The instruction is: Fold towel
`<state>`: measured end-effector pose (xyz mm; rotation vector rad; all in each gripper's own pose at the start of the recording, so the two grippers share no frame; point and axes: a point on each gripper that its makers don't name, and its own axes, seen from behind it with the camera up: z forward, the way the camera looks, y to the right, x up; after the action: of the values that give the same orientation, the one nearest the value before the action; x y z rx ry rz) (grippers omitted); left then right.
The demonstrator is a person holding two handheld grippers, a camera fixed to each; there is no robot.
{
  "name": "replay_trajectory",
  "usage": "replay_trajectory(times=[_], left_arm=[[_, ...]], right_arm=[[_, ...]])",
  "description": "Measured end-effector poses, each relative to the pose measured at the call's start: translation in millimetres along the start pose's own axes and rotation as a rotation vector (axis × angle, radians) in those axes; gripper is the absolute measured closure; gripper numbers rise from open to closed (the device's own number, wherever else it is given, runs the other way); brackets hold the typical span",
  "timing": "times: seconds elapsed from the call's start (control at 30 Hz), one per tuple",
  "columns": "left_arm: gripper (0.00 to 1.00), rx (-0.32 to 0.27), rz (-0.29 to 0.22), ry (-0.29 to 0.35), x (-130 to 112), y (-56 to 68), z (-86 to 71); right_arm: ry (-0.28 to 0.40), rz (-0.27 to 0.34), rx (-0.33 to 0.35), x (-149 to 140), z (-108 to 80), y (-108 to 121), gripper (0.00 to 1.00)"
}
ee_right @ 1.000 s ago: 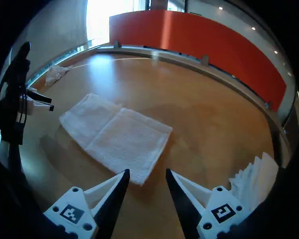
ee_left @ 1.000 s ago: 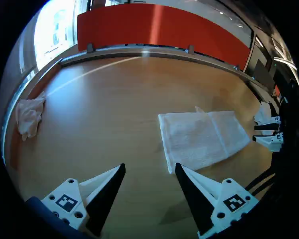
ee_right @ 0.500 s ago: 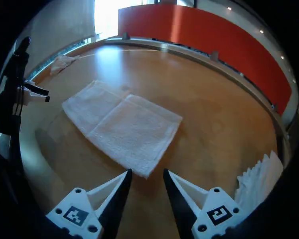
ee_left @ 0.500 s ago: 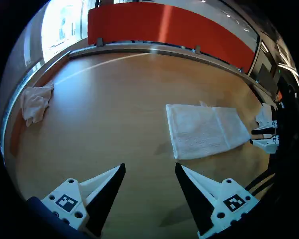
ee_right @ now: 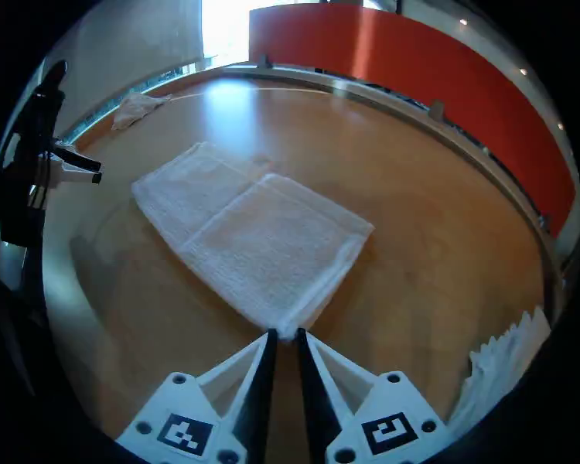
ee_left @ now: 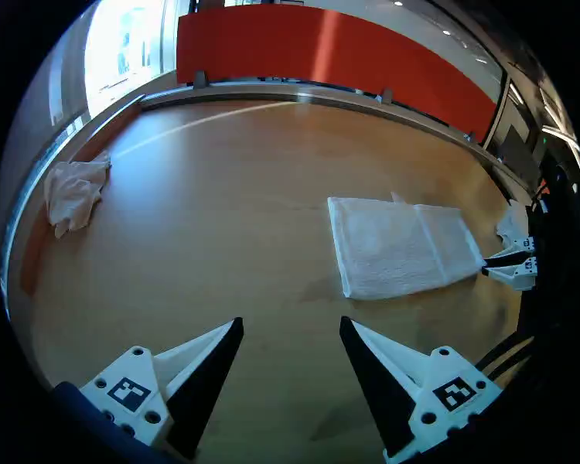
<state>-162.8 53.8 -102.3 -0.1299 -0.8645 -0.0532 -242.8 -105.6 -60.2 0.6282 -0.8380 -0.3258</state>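
Towel (ee_right: 267, 240), folded flat at centre frame on wooden table (ee_right: 437, 232); right gripper (ee_right: 284, 334) narrowed to a slit, pinching its near corner, likely to lift; left gripper (ee_left: 290, 321), lower frame, wide open, empty.

Wooden table (ee_left: 213, 193) — folded towel (ee_left: 398, 247), crumpled cloth (ee_left: 72, 193) on it.

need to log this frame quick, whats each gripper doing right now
left gripper: open, holding nothing.
right gripper: closed on the near corner of the towel.
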Motion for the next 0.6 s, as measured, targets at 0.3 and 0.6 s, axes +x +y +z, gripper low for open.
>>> replay_trajectory(times=[0.3, 0.6], left_arm=[[0.08, 0.000, -0.002, 0.000, 0, -1.1, -2.8], [0.08, 0.002, -0.024, 0.013, 1, -5.7, -11.9]], right_arm=[[0.005, -0.007, -0.009, 7, -3.3, 0, 0.96], [0.060, -0.025, -0.014, 43, -17.4, -5, 0.96]])
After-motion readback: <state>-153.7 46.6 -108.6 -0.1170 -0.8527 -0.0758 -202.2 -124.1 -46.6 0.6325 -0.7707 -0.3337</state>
